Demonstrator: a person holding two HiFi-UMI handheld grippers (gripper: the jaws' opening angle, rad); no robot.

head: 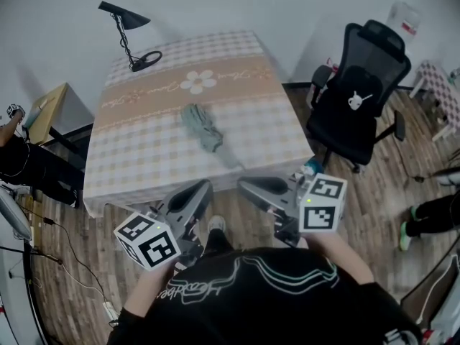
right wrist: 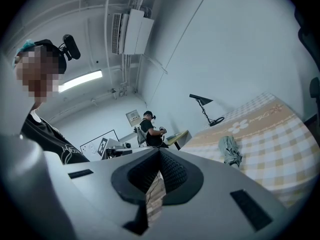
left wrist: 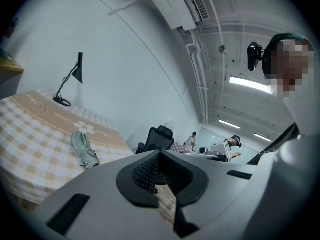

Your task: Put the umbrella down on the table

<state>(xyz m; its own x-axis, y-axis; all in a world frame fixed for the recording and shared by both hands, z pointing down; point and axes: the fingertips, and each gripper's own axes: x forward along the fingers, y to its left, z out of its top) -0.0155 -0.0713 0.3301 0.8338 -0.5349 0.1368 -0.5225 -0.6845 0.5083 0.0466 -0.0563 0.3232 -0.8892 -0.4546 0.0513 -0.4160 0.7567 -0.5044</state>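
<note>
Umbrella (head: 206,130) flat on table (head: 144,160), lamp (head: 146,60) beyond

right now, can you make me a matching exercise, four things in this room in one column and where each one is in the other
Things
1. folded umbrella
2. desk lamp
3. office chair
4. left gripper

Places
A. on the floor, right of the table in the head view
B. held in front of the table's near edge, jaws together
C. far left corner of the table
D. lying near the middle of the table

Pairs: 1-D, 2-C, 3-A, 4-B
</note>
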